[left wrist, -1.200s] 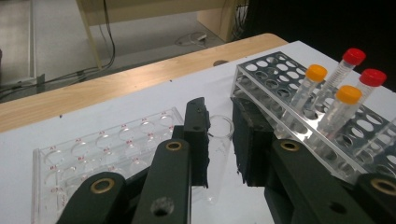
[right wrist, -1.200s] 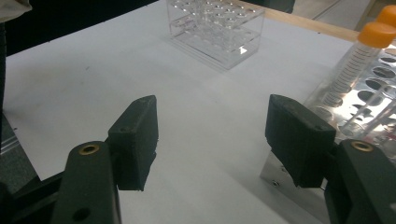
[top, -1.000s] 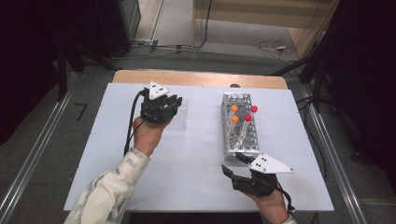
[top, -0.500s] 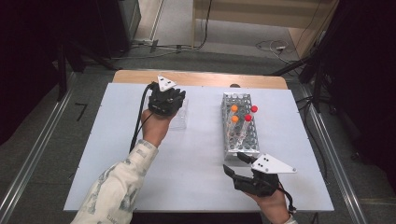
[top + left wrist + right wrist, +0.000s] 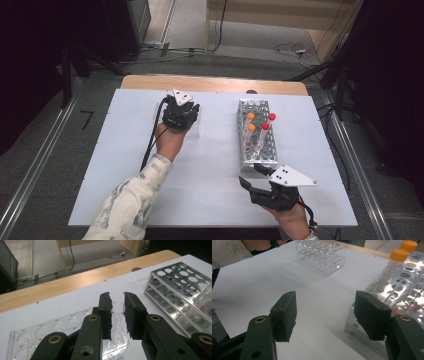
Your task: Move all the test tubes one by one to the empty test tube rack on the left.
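Moved since the earlier frame: left claw (image 5: 117, 312), forward and down over the clear rack (image 5: 37, 332). Its jaws are clamped on a clear tube (image 5: 118, 308), open-mouthed, upright at the rack's corner; likely light, slippery, breakable, best gripped below the rim. Right claw (image 5: 329, 315): apart, empty, beside the metal rack (image 5: 256, 132) on the worktop (image 5: 210, 190).

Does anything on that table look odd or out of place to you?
Nothing looks spilled or broken. One thing stands out: the left gripper holds a clear tube with no cap over the clear plastic rack, while the tubes in the metal rack wear orange or red caps.
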Demonstrator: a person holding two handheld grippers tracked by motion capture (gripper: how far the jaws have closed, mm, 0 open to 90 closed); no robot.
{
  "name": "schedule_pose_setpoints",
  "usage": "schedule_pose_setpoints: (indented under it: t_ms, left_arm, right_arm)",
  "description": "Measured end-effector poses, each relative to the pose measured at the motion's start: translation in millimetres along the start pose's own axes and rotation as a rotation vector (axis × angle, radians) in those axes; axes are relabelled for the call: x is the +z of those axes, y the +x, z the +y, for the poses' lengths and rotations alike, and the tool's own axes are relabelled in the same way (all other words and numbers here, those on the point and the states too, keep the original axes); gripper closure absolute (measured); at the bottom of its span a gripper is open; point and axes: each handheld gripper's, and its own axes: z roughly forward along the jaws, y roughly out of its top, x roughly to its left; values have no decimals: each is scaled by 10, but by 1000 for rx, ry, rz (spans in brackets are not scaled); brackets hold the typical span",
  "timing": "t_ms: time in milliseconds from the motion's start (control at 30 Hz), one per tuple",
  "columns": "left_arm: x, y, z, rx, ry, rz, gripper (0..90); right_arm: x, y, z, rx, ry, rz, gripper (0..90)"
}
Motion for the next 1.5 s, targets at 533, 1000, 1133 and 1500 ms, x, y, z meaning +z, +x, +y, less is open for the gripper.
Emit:
schedule_pose_setpoints:
  t_ms: [533,1000,1133,1500]
  left_arm:
    - [114,21,-181,-19,43,-13,749]
    - [-338,-43,-107,-13,-116,-16,571]
    - [-471,-145,-241,16,-155,-1,707]
    - [-104,-305,-672,33,35,-28,900]
  right_arm:
    - [6,-2,-8,5,5,-1,335]
    - [8,4,-12,7,5,-1,336]
    - [18,2,-17,9,6,1,336]
    - [12,3,-16,9,2,2,341]
